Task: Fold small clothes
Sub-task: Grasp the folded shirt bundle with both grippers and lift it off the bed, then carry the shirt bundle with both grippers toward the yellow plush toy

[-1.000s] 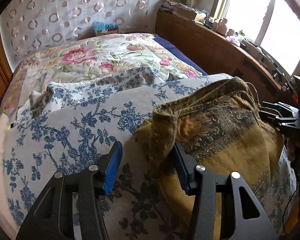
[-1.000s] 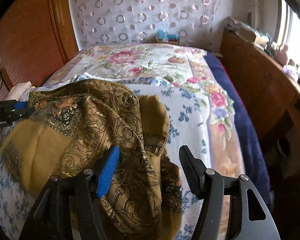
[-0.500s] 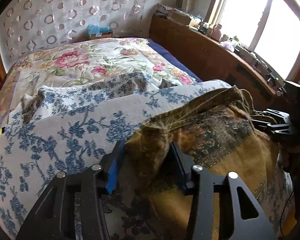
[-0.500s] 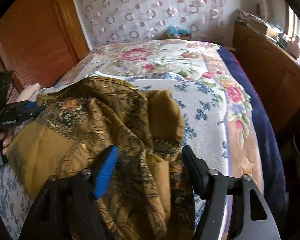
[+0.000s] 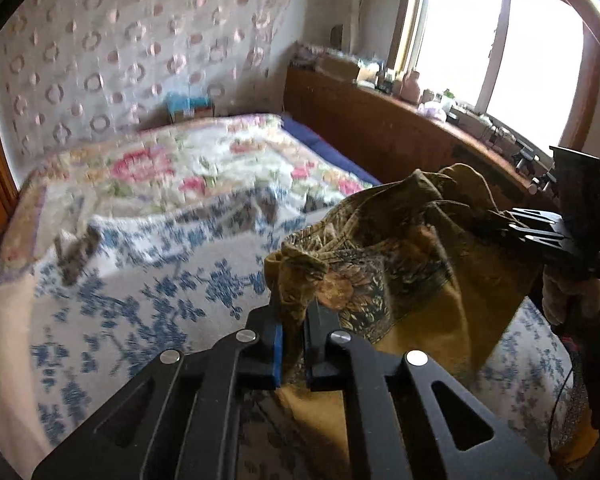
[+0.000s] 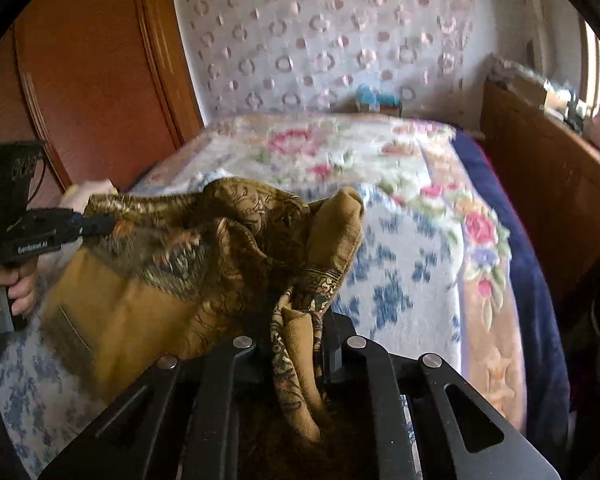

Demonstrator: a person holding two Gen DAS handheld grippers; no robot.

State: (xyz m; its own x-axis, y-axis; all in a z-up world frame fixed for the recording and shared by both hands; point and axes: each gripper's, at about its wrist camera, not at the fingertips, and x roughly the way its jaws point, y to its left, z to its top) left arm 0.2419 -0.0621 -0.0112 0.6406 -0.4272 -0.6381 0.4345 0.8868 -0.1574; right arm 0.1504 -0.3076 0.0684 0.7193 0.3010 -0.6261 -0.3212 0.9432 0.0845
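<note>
A mustard-brown garment [image 5: 420, 280] with a dark paisley print hangs bunched between my two grippers above the bed. In the left wrist view my left gripper [image 5: 294, 312] is closing, and its blue pads pinch a crumpled edge of the cloth. My right gripper [image 5: 488, 224] grips the opposite edge at the far right, with a hand below it. In the right wrist view the garment [image 6: 140, 300] spreads to the left. There my right gripper [image 6: 296, 320] is closing on a thick fold, and my left gripper [image 6: 100, 222] holds the far corner.
A white cover with blue flowers [image 5: 140, 280] lies under the garment, and a pink floral quilt [image 5: 160, 168] lies beyond it. A wooden ledge [image 5: 380, 132] with small items runs under the window on the right. A wooden wardrobe [image 6: 80, 80] stands on the left.
Both grippers' jaws went from wide apart to pinching the garment. The left gripper rose and lifted its edge off the cover, so the cloth now hangs between the two.
</note>
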